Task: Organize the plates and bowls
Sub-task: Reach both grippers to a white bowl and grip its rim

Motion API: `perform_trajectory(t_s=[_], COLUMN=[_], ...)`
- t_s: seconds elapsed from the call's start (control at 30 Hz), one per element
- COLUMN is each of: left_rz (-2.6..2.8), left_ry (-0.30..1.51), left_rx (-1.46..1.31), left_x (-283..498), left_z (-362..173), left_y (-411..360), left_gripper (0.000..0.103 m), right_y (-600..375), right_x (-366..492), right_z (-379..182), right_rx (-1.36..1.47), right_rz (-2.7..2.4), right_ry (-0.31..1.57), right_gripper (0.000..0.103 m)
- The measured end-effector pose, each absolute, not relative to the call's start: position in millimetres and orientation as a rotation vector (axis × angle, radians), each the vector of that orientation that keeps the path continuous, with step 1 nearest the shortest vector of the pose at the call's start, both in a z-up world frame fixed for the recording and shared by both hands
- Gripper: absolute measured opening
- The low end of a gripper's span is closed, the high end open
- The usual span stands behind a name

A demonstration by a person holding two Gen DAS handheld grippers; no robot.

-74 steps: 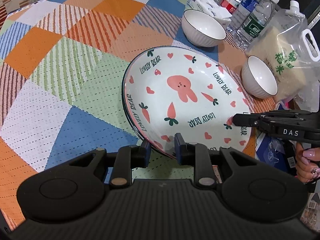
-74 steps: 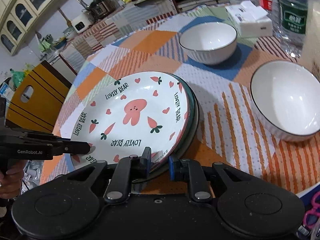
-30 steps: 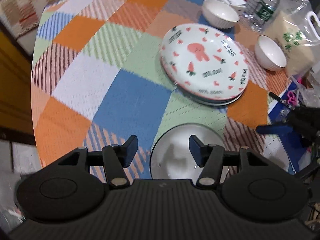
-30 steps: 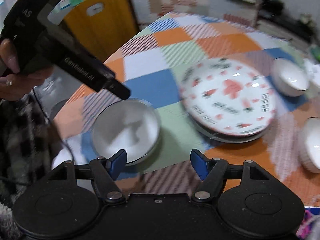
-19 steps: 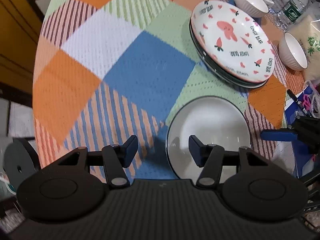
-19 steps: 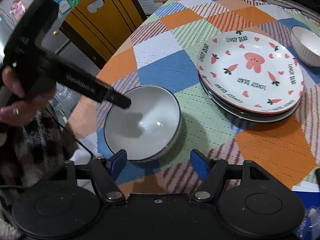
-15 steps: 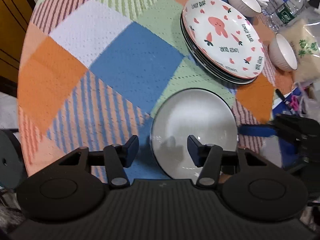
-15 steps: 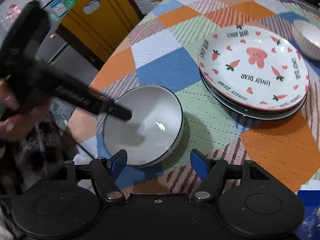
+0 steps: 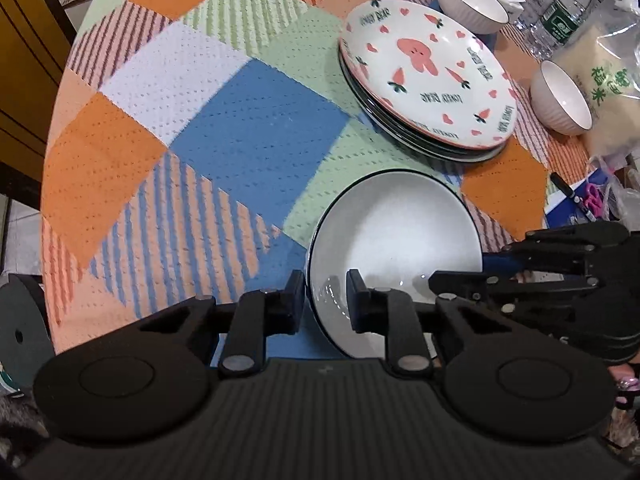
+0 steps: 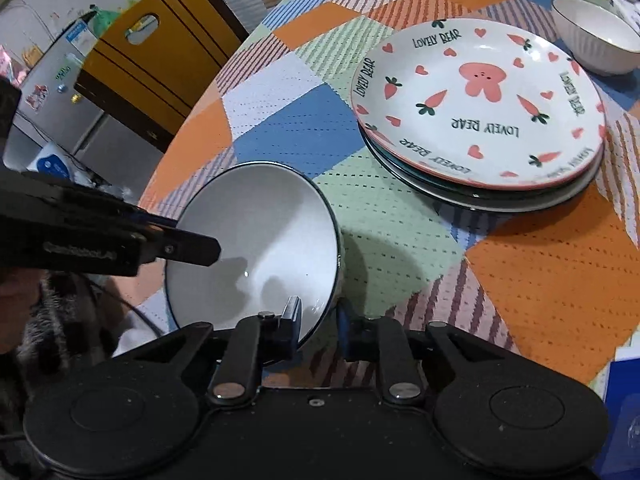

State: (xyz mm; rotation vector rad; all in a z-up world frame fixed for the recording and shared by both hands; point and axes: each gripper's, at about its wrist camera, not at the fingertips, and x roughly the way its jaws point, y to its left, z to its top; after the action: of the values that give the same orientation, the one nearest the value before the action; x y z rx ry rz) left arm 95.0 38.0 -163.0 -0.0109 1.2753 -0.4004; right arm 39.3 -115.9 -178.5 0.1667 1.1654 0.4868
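A large white bowl with a dark rim (image 9: 396, 236) (image 10: 256, 244) sits near the table's front edge. My left gripper (image 9: 323, 296) is shut on its near-left rim. My right gripper (image 10: 318, 320) is shut on its rim from the other side and shows in the left wrist view (image 9: 456, 280). Beyond the bowl is a stack of plates (image 9: 428, 80) (image 10: 480, 108), the top one white with a pink rabbit and carrots. Two small white bowls (image 9: 472, 2) (image 9: 560, 96) stand past the stack; one shows in the right wrist view (image 10: 596, 40).
A round table with a patchwork cloth (image 9: 240, 120) holds everything. Water bottles (image 9: 556, 8), a rice bag (image 9: 604, 84) and a tissue pack stand at the far right. A pen and blue papers (image 9: 576, 200) lie at the right edge. A yellow chair (image 10: 152, 56) stands beyond the table.
Both grippers have left the plate stack, pulled back to the large white bowl near the table's edge, and closed on its rim from opposite sides.
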Motion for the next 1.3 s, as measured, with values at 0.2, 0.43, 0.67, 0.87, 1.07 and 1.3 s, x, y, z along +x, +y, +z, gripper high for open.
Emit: perform_trajectory(t_s=[0.2,0.43,0.67,0.87,1.07,1.3], left_rz=[-0.451,-0.534,-0.555,-0.542,-0.544,-0.524], left_ry=[1.306,1.341,1.378,1.394,1.381,1.370], left_rx=[-0.014,0.042,0.107,0.120,0.119,0.081], left_x=[88,90,87,93,92,83], left_z=[-156,-158,-163,-175,-169,-143], left_y=[12,-34,-70,-87,-90,-82], left_gripper=[0.020,0.020,0.020,0.020,0.022,0.022], right_y=[-143,-187,-220,-238,-243,-254], right_x=[25,18,18,22,22,10], right_z=[-161,-153,-158,-168,-170,-142], right_rx=[0.162,0.195,0.205,0.230,0.229,0.190], right_rz=[0.456,0.372,0.328,0.300,0.292,0.303], right_ry=[1.149,1.149,1.149,1.141,1.116,1.048], right_gripper=[0.023,0.022,0.022,0.021,0.025,0.030])
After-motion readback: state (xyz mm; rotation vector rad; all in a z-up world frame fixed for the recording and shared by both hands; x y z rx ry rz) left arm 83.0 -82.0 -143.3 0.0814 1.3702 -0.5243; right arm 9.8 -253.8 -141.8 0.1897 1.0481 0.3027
